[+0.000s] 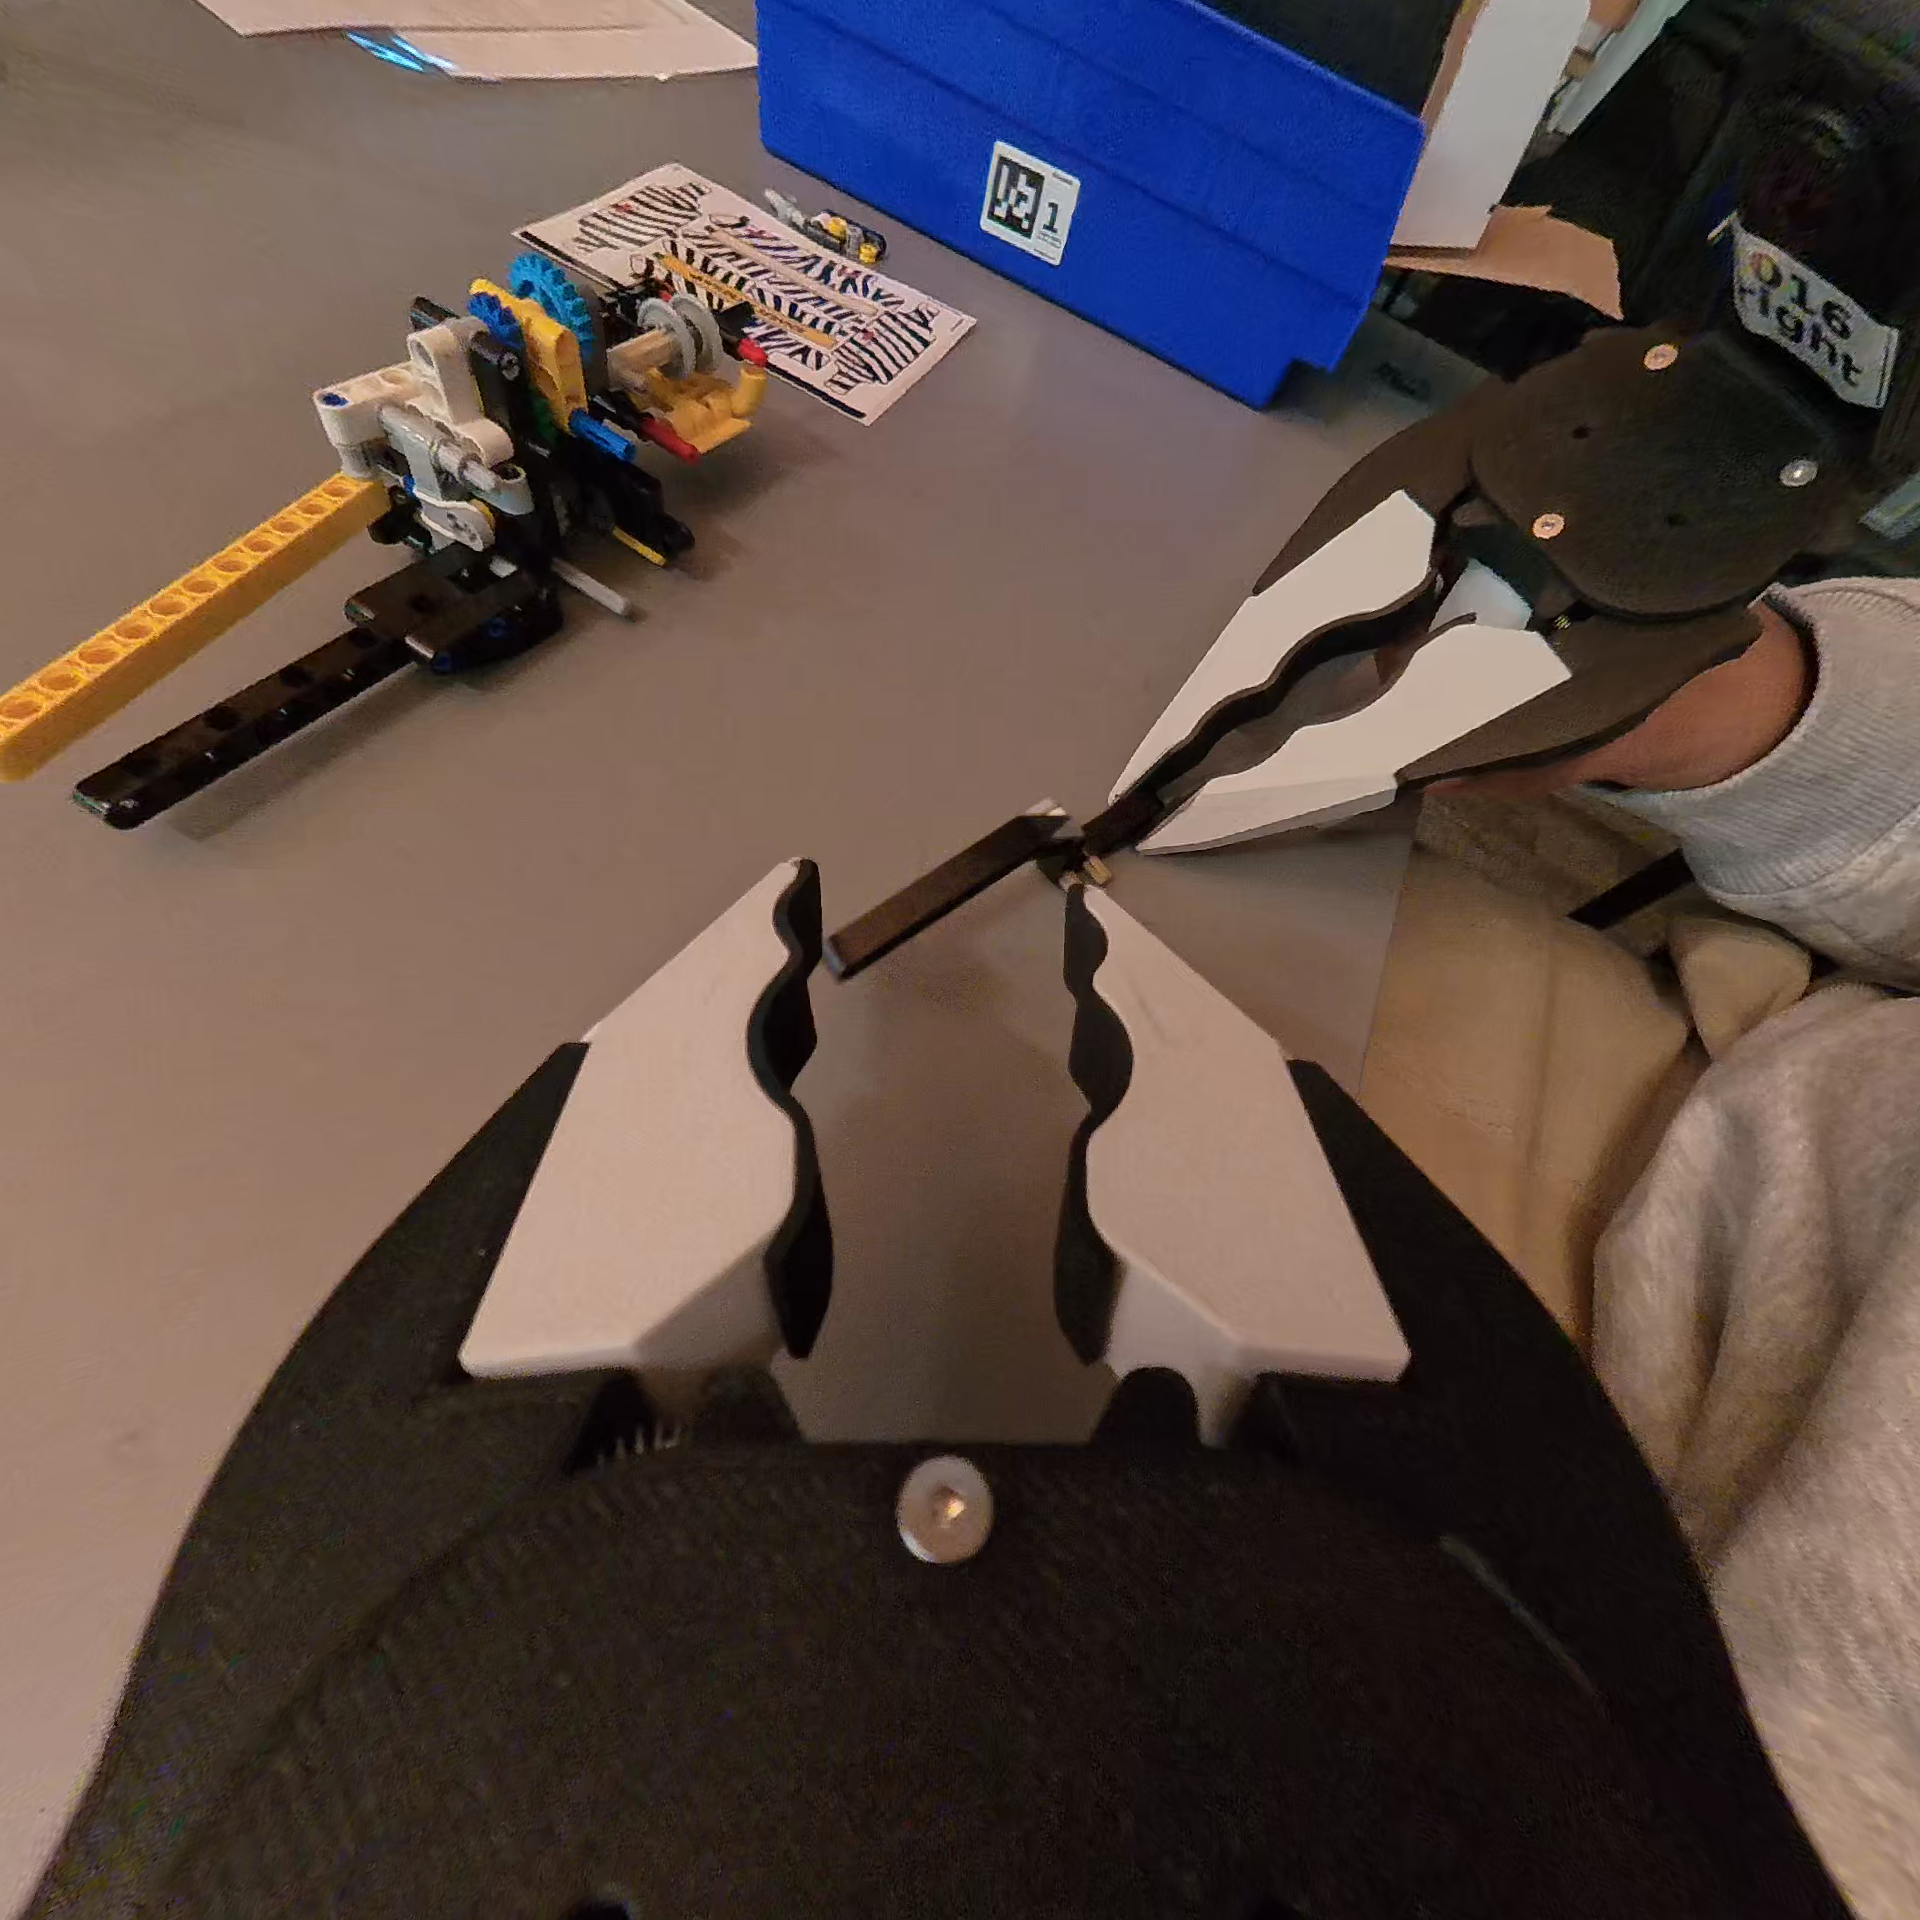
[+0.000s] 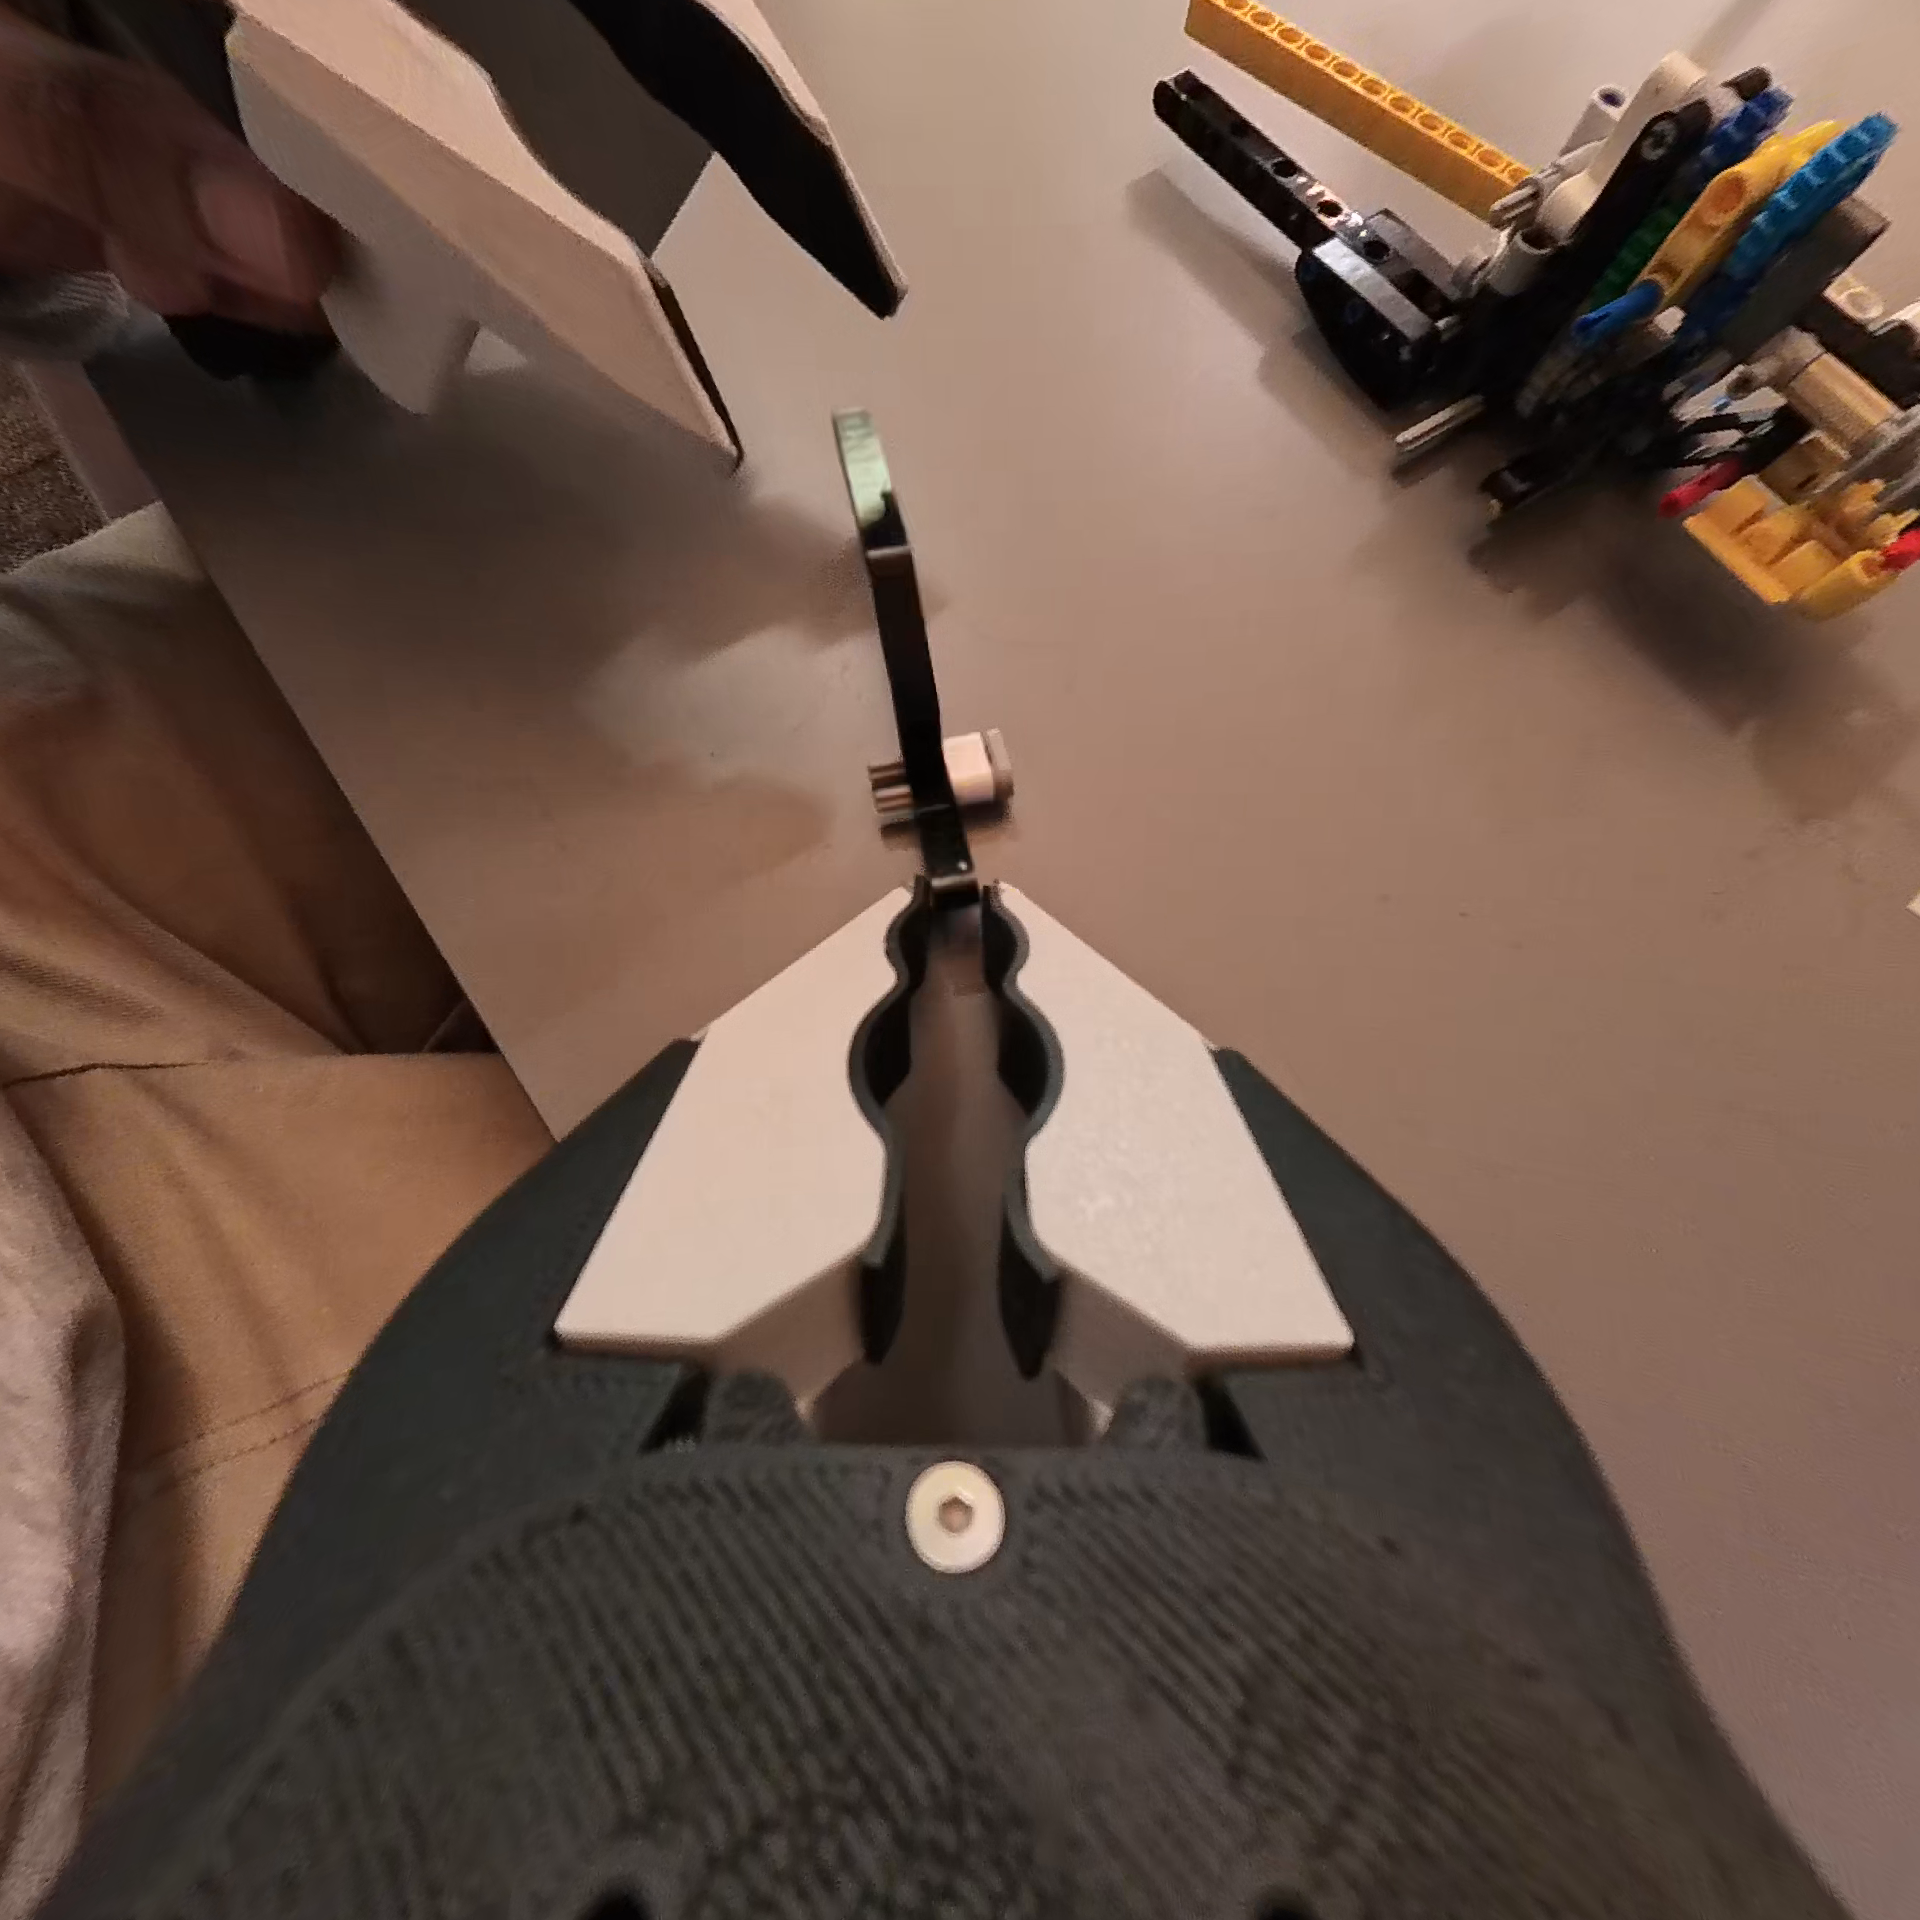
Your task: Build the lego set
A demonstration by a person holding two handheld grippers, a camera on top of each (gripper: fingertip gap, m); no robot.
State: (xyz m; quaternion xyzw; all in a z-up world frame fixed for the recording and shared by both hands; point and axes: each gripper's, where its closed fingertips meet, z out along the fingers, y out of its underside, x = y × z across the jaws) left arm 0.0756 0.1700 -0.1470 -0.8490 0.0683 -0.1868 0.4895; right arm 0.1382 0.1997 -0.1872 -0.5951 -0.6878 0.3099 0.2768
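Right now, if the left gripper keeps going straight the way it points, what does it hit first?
Probably the black beam that the right gripper holds: it lies just beyond the left gripper, whose fingertips are open. Depth is unclear, so it might pass under.

This looks like a lab or office workspace: a plain grey tabletop (image 1: pixel 935 644) carries a blue plastic storage bin (image 1: pixel 1081 177) bearing a square printed marker tag (image 1: pixel 1029 203), loose white paper sheets (image 1: pixel 499 31), and torn brown cardboard (image 1: pixel 1507 249).
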